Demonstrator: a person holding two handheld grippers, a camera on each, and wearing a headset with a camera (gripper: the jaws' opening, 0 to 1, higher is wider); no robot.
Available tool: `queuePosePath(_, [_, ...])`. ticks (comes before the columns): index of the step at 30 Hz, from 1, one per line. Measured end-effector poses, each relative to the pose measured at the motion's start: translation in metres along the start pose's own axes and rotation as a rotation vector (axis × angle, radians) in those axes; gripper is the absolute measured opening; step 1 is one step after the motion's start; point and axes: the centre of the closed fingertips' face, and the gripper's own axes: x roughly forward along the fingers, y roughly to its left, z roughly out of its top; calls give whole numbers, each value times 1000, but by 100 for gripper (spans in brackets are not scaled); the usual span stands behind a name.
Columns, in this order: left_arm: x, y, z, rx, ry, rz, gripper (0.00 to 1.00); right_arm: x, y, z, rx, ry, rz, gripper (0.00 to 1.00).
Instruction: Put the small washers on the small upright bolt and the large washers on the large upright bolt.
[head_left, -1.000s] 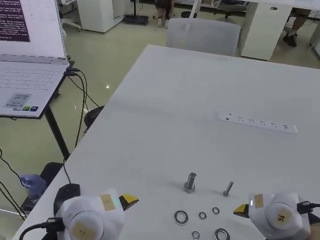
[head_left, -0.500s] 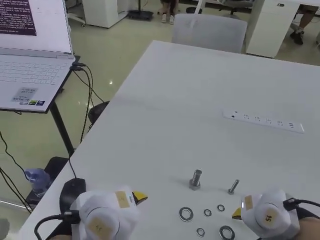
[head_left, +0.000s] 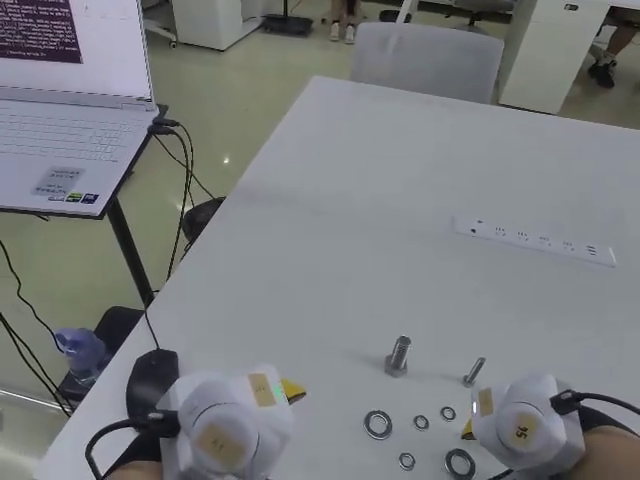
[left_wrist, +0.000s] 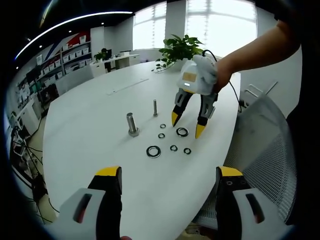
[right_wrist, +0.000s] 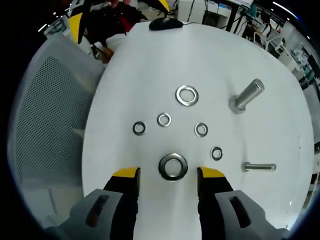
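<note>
Both bolts stand upright on the white surface (head_left: 330, 200). The large bolt (head_left: 398, 354) is head-down with its shank up, and the small bolt (head_left: 474, 372) is near it on the right. Neither bolt has a washer on it. All the washers lie flat on the surface on the person's side of the bolts.

The right tool (right_wrist: 168, 173) is spread open and lowered over one large washer (right_wrist: 173, 166), which lies between its two yellow-tipped jaws. A gap shows on each side, so the washer is straddled but not gripped. I cannot tell whether the tips touch the surface.

The second large washer (right_wrist: 186, 95) lies farther out, near the foot of the large bolt. Four small washers (right_wrist: 164, 119) are scattered between the two large ones. None of them touches another, and one lies close to the small bolt.

The left tool (left_wrist: 169, 172) is also released, with its jaws wide and nothing between them. It is held low near the surface's edge, well apart from the washers and aimed across them towards the right tool.

Farther back on the surface lies a white power strip (head_left: 535, 241). An open laptop (head_left: 60, 150) sits on a stand to the left, and a grey chair (head_left: 425, 60) stands at the far end.
</note>
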Motion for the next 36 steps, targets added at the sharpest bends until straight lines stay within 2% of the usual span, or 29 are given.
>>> queuePosePath(7, [-3,4,-1,-26,-5,6,75,1,0,1,2,4,3,46])
queuePosePath(16, [-3,2,2,-11,-13,-4,74,0,-2,1,10,26,0,37])
queuePosePath(26, [-7,-2,3,-2,-26,-6,72,0,-6,1,19,49,-4,32])
queuePosePath(29, [-8,-2,3,-10,-28,-4,72,0,-7,1,3,59,-6,30])
queuePosePath(30, [-8,-3,3,-12,-32,-3,71,0,-8,1,0,64,-8,25])
queuePosePath(32, [-9,-4,3,-11,-33,-2,71,1,-8,1,-8,75,-6,24])
queuePosePath(34, [-9,-4,7,16,-57,1,69,2,-8,1,-21,96,-8,24])
queuePosePath(36, [-9,-3,8,-10,-52,6,68,1,-9,1,-23,99,-10,23])
